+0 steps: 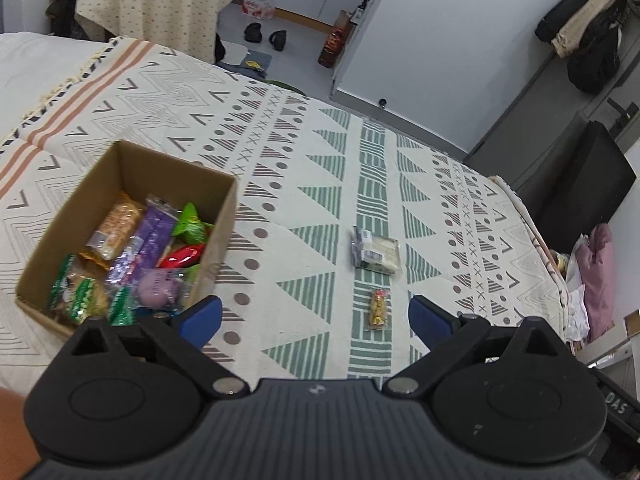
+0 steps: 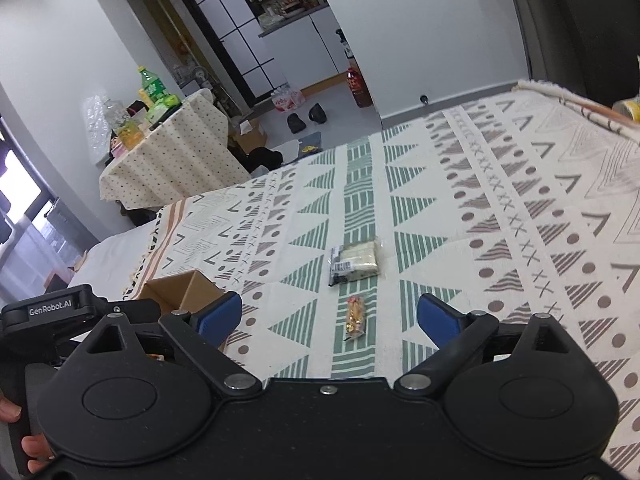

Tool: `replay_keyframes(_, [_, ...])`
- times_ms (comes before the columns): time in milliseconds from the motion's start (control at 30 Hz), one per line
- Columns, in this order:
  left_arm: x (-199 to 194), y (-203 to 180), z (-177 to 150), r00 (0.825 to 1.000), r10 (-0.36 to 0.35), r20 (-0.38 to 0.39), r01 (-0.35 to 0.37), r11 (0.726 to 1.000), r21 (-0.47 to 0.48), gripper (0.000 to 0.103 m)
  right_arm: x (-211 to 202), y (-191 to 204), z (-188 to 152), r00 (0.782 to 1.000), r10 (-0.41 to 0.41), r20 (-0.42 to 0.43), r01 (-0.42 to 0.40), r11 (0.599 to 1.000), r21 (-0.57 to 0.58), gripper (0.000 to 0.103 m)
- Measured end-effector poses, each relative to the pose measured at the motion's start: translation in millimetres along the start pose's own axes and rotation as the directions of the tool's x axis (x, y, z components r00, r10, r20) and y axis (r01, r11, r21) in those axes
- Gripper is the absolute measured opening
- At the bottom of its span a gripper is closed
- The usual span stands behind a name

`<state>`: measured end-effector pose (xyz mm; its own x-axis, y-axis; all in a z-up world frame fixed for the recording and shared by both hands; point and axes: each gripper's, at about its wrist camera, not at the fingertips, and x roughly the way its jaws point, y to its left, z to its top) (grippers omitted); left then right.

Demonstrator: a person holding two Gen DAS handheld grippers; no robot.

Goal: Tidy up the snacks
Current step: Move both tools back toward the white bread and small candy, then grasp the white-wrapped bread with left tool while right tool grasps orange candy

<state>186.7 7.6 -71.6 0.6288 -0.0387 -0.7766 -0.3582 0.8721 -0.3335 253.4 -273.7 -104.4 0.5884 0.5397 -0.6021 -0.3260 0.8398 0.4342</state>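
Left gripper [image 1: 315,320]: I read its blue pads [image 1: 202,320] as spread wide, nothing between them. It hangs above the patterned blanket [image 1: 304,184], tilted down and forward. Its left pad overlaps the near right corner of the cardboard box [image 1: 218,216] in the left wrist view; whether it actually touches the cardboard I cannot tell from this angle.

Right gripper [image 2: 329,320]: fingers likewise far apart and empty, held over the blanket. At the left edge of its view I see fingertips of the person's hand [image 2: 24,440] around a black handle marked GenRobot.AI.

Loose items: a small gold-and-red candy packet [image 1: 378,309] lies on the green striped band, just ahead of both grippers and between the finger lines. Just beyond it, apart from it, a clear-wrapped pale snack pack [image 1: 377,251] with a dark label end lies flat.

The box sits open on the blanket, left of the left gripper, filled with wrapped snacks: purple, green, red and orange wrappers.

Surroundings: floor past the bed edge with dark shoes [image 1: 253,32], a dotted tablecloth [image 2: 176,160] with bottles on top.
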Motion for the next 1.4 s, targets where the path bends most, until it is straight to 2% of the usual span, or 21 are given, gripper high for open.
replay_keyframes(200, [23.9, -7.1, 4.1, 1.0, -0.018, -0.025, 0.019, 1.0, 0.018, 0.099, 24.1, -6.2, -1.1, 0.999, -0.005, -0.038, 0.006, 1.0, 0.016, 0.092])
replay_keyframes(467, [56.8, -10.0, 14.6, 0.999, -0.036, -0.027, 0.037, 0.998, 0.042, 0.095, 69.0, -3.3, 1.0, 0.995, 0.004, -0.1, -0.003, 1.0, 0.011, 0.068])
replay_keyframes(700, [93.5, -17.6, 19.0, 0.997, -0.05, -0.061, 0.053, 0.997, 0.058, 0.083, 112.5, -0.7, -2.4, 0.986, 0.001, -0.166, 0.001, 1.0, 0.011, 0.05])
replay_keyframes(833, [115.4, -19.8, 21.2, 0.995, -0.051, -0.088, 0.056, 0.997, 0.059, 0.076, 132.1, -0.8, -6.1, 0.981, -0.007, -0.195, 0.006, 1.0, -0.009, 0.048])
replay_keyframes(1033, [146.6, -21.2, 25.3, 0.991, -0.046, -0.123, 0.052, 0.997, 0.052, 0.068, 155.1, -8.4, -14.6, 0.972, -0.006, -0.236, 0.005, 1.0, -0.006, 0.038])
replay_keyframes(1167, [163.8, -25.7, 28.2, 0.989, -0.056, -0.136, 0.063, 0.997, 0.053, 0.067, 169.0, -16.8, -19.3, 0.965, -0.054, -0.258, 0.05, 0.998, -0.023, 0.017])
replay_keyframes(1267, [172.5, -29.5, 30.8, 0.988, -0.094, -0.124, 0.1, 0.994, 0.046, 0.067, 167.2, -25.3, -16.7, 0.97, -0.056, -0.235, 0.056, 0.998, -0.005, 0.016])
replay_keyframes(1400, [186.3, -36.7, 33.1, 0.987, -0.104, -0.121, 0.11, 0.993, 0.047, 0.067, 165.7, -40.7, -8.9, 0.975, -0.081, -0.207, 0.089, 0.996, 0.03, 0.016])
